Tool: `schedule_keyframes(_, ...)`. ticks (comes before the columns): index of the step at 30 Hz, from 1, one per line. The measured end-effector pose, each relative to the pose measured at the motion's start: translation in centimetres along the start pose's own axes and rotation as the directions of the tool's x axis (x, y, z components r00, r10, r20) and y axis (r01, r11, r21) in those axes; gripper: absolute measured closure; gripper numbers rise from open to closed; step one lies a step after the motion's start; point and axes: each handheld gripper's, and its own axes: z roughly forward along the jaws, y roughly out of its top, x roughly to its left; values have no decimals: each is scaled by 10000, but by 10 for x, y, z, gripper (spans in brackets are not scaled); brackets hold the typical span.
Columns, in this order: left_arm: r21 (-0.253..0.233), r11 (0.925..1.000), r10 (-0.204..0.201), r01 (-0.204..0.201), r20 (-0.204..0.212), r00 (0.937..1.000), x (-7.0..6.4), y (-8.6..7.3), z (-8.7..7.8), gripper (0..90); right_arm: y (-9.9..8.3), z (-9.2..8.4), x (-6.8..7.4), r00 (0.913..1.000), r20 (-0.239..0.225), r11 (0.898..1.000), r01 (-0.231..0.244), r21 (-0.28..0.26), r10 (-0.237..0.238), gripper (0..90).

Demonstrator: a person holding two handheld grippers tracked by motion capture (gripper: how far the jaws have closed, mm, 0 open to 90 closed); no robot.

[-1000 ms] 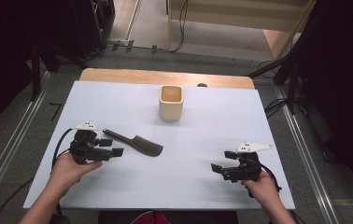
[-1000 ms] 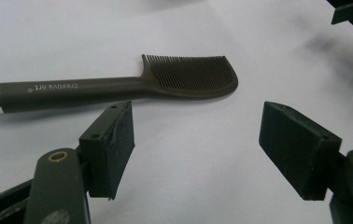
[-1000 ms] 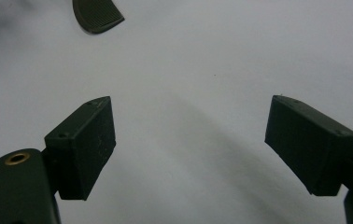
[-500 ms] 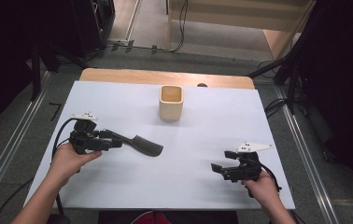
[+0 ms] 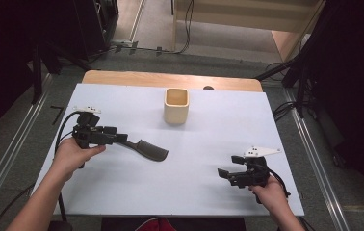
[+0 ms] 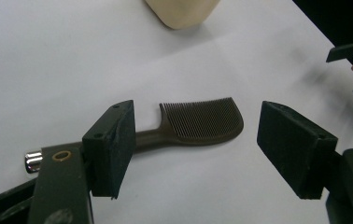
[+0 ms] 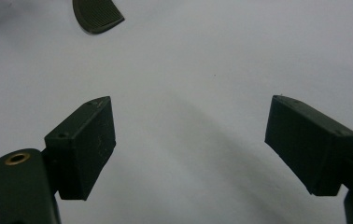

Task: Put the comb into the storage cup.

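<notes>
While one white table [image 5: 122, 192] carries it all, two black grippers rest on it. One squarish, smooth beige cup [image 5: 176, 105] stands well ahead of both. The left gripper [image 6: 195, 144] is spread wide, released, astride one dark flat comb [image 6: 201, 123] with fine teeth. The right gripper [image 7: 191, 140] gapes too, holding nothing, well apart from the comb.

Lighting evenly from overhead, leaving table [image 5: 122, 192] bright and surroundings falling dark. Casting soft shadows beneath comb [image 6: 202, 123]. Blurring slightly in both gripper views, washing out white surface with mild glare.
</notes>
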Motion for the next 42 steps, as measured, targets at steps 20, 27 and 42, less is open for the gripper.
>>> schedule_keyframes(20, -106, 9999, 26, -28, -194, 9998, 20, 29, 10, 296, 0, 1, 1, 10000, 6, 10000, -12, 45, 12, 145)
schedule_keyframes(27, 7, 10000, 12, -12, -405, 9992, 29, 34, 17, 296, 0, 1, 0, 10000, 6, 10000, 28, 66, -28, 146)
schedule_keyframes(42, 186, 9998, -26, 42, -844, 9964, 37, 31, 32, 388, 0, 1, 0, 10000, 4, 10000, 5, 50, -5, 145)
